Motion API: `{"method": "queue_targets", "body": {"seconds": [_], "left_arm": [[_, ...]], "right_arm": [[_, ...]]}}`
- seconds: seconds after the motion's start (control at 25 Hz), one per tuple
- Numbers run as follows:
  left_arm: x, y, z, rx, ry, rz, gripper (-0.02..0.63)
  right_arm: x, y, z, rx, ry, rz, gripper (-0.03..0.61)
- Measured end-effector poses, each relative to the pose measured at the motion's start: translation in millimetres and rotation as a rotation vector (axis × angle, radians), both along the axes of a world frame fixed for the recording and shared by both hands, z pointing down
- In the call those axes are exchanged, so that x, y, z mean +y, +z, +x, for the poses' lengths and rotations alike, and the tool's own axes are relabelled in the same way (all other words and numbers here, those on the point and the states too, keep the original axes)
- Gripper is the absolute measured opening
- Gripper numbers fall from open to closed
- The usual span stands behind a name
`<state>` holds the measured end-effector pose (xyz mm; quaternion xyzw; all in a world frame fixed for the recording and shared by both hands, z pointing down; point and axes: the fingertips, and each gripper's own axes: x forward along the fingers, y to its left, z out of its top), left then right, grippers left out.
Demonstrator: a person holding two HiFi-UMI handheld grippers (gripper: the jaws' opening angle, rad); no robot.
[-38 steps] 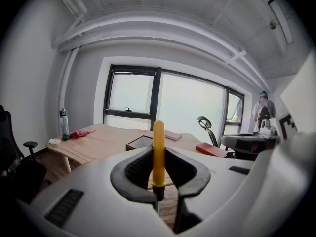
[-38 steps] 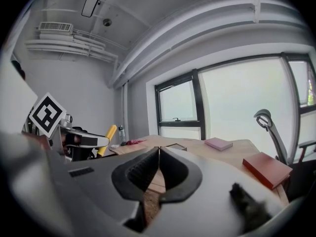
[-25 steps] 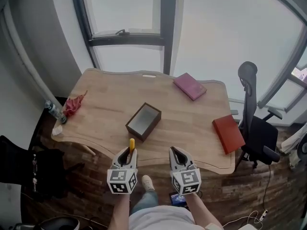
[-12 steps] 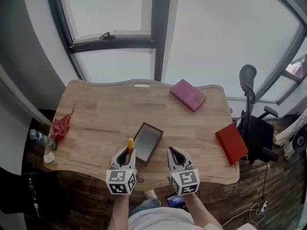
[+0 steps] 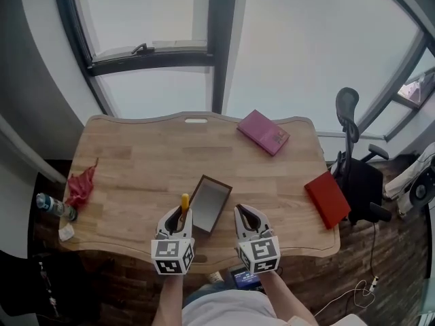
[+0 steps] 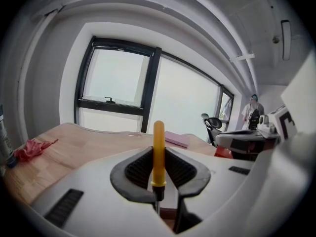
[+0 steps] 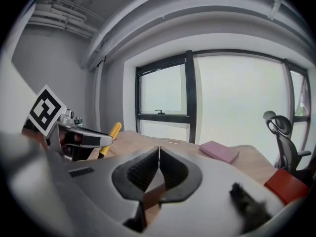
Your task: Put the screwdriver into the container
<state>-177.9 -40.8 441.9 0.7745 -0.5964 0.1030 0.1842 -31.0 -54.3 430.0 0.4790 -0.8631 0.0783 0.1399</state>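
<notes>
My left gripper point(image 5: 180, 215) is shut on a screwdriver point(image 5: 184, 206) with a yellow handle, which stands upright between the jaws point(image 6: 158, 154). It hovers just left of an open dark brown container point(image 5: 209, 203) with a grey inside, lying on the wooden table point(image 5: 149, 161). My right gripper point(image 5: 247, 217) is shut with nothing in it and hangs just right of the container, near the table's front edge. In the right gripper view the screwdriver point(image 7: 109, 137) shows at the left, and the jaws meet in the middle point(image 7: 159, 169).
A pink book point(image 5: 263, 132) lies at the table's far right, a red book point(image 5: 327, 199) at the right edge. A red cloth point(image 5: 81, 184) and a bottle point(image 5: 53, 206) sit at the left edge. An office chair point(image 5: 353, 155) stands to the right.
The view has shifted forward over the table; the container now lies between the two grippers. Both grippers hold the same pose, the screwdriver still in the left one.
</notes>
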Motion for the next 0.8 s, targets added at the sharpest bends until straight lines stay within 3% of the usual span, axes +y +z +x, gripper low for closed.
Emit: {"method": "queue_targets", "body": {"seconds": [0.44, 0.8], "left_arm": [[4.2, -10.4, -3.1, 0.002, -0.012, 0.037, 0.08], [1.8, -12.9, -3.0, -0.022, 0.0, 0.031, 0.08]], "right_arm": [[11.2, -4.5, -15.7, 0.005, -0.051, 0.016, 0.032], [2.3, -0.6, -11.0, -0.013, -0.02, 0.014, 0.032]]}}
